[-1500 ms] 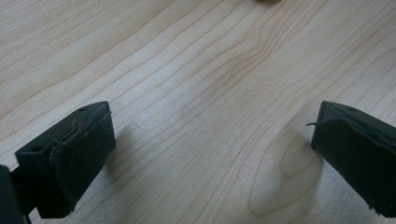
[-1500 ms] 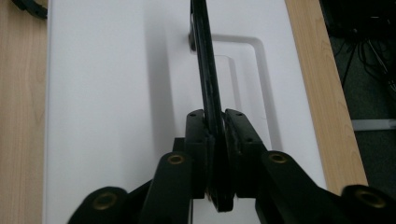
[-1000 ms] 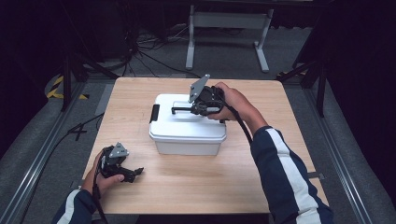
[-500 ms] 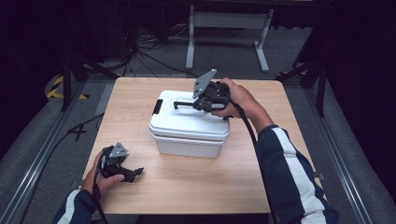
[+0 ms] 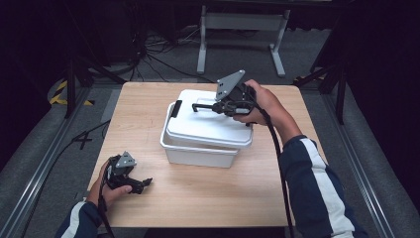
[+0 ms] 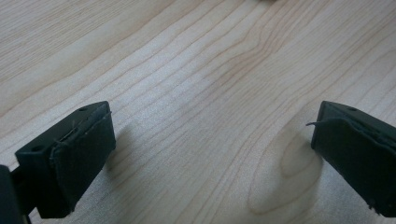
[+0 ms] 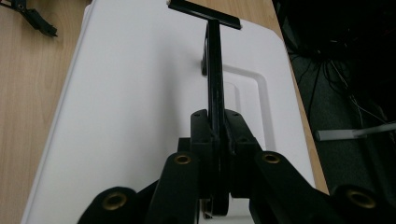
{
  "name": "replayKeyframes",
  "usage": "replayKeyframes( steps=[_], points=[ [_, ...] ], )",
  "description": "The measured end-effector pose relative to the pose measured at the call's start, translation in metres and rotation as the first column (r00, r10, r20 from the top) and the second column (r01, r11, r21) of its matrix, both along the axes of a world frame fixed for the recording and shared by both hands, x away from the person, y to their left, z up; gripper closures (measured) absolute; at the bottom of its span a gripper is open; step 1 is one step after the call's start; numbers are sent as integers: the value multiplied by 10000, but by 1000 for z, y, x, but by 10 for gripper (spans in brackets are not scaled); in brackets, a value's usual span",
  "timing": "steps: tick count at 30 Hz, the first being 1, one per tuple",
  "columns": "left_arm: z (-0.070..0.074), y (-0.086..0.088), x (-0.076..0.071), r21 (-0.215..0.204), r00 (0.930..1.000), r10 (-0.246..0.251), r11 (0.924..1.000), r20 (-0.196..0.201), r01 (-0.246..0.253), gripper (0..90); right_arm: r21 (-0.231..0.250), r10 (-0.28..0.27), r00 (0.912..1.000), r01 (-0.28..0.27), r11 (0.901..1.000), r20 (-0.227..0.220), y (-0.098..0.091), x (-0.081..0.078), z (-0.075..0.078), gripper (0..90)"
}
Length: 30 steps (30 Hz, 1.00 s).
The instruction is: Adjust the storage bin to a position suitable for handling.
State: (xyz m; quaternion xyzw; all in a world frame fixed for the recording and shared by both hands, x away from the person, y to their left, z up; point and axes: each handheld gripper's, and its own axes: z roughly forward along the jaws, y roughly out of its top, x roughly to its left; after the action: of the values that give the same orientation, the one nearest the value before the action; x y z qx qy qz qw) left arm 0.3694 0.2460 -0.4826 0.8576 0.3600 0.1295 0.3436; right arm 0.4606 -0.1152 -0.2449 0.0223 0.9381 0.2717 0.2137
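A white plastic box (image 5: 198, 156) stands mid-table. Its white lid (image 5: 208, 126) is raised off the rim and sits askew, shifted to the right. My right gripper (image 5: 218, 106) is shut on the lid's black handle (image 5: 200, 105). In the right gripper view the jaws of the right gripper (image 7: 215, 126) clamp the thin handle bar (image 7: 214, 70) above the lid (image 7: 130, 93). My left gripper (image 5: 143, 183) rests near the table's front left corner, open. In the left gripper view the left gripper (image 6: 212, 140) has its pads (image 6: 74, 154) wide apart over bare wood (image 6: 196, 70).
The wooden table (image 5: 208, 198) has free room in front of the box and to its left. A black clip (image 5: 176, 108) sits at the lid's left end. Cables and a metal stand (image 5: 237, 29) lie on the floor beyond the far edge.
The right gripper has lifted the lid by its handle, up and slightly to the right, so it no longer sits flush on the box. The left gripper has stayed put.
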Motion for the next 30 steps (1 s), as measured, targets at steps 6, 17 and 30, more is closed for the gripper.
replayKeyframes(
  steps=[6,17,30],
  points=[
    [0,0,0,-2,10000,-2,10000,2,2,2,94,-27,10000,27,10000,20,-9,-4,3,841],
    [0,0,0,0,10000,-1,10000,14,1,2,197,-79,10000,78,9998,51,-28,-12,2,841],
    [-1,1,-2,-24,10000,-8,10000,45,8,3,399,-825,9963,815,9959,249,-80,-22,12,841]
  ],
)
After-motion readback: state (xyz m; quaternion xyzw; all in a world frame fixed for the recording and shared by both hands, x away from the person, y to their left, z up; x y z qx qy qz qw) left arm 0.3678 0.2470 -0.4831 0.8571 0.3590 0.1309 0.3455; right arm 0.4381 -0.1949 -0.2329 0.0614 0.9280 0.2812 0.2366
